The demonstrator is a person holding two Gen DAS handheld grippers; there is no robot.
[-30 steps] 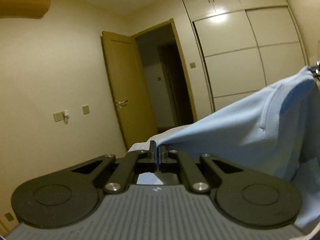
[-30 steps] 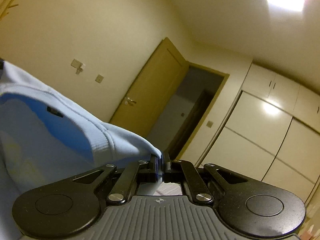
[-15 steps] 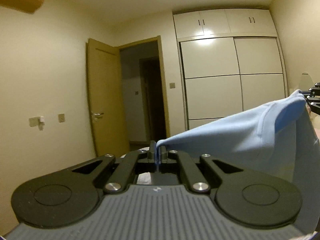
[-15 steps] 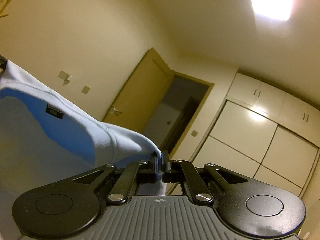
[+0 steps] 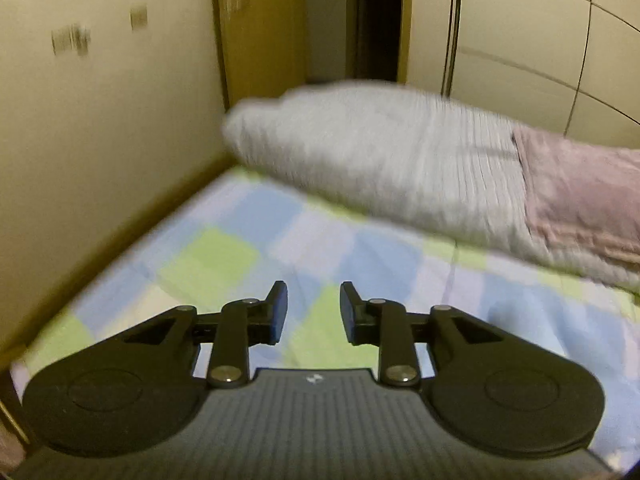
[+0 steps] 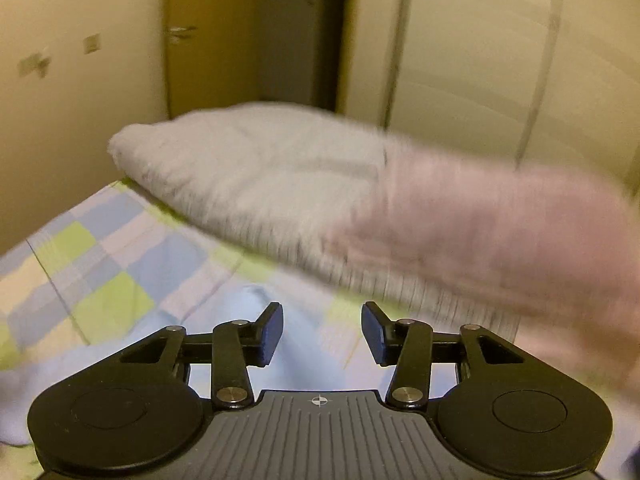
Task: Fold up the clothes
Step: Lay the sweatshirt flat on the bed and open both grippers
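My left gripper is open and empty, low over the checked bed sheet. My right gripper is open and empty too. The light blue garment lies on the bed just under and ahead of the right gripper, blurred by motion. A pale blue patch that may be the same garment shows at the right in the left wrist view. Both views are motion-blurred.
A folded white quilt and a pink blanket lie across the far end of the bed. A beige wall runs along the left side. An open door and white wardrobes stand behind.
Both grippers let go of the light blue garment and opened. Both views swung down from the room's upper walls to the bed. The garment now lies on the bed.
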